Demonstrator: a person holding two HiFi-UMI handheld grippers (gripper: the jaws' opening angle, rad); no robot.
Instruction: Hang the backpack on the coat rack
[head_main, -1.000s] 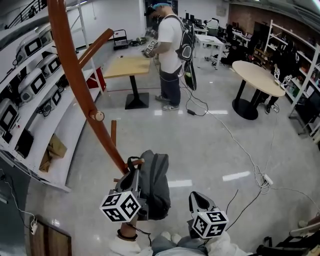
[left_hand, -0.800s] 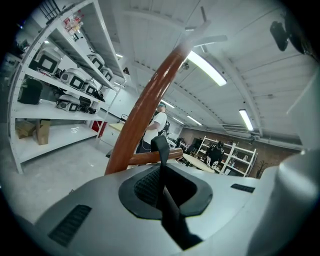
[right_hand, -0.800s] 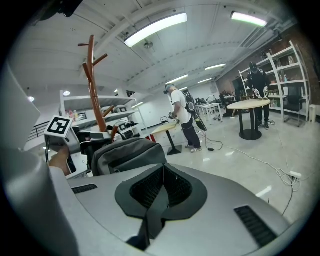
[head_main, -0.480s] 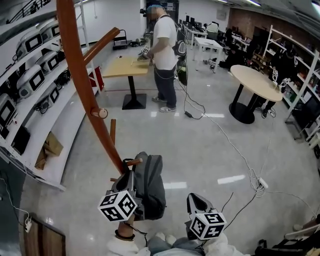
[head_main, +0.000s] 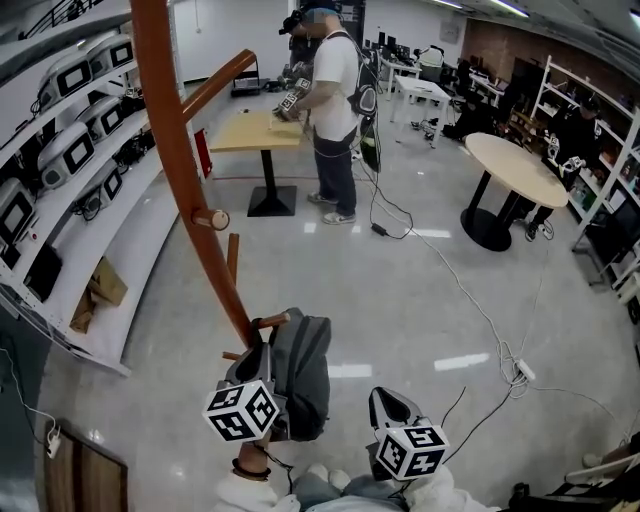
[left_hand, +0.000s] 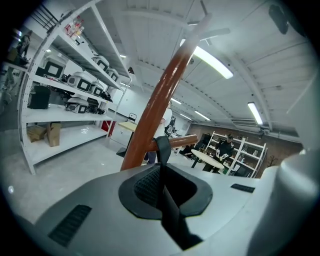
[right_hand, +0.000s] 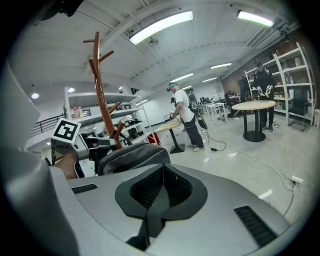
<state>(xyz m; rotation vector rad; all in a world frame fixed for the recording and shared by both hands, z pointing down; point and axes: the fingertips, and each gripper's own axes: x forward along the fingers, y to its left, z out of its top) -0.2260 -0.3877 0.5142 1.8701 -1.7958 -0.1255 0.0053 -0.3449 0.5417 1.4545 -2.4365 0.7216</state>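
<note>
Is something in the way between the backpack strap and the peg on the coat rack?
No, nothing visible is in the way. The left gripper is shut on the strap, and the strap's loop sits right at the wooden peg of the coat rack. The backpack is just below.

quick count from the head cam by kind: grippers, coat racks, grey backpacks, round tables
grippers: 2, left gripper and right gripper
coat rack: 1
grey backpack: 1
round table: 1
total: 5
</note>
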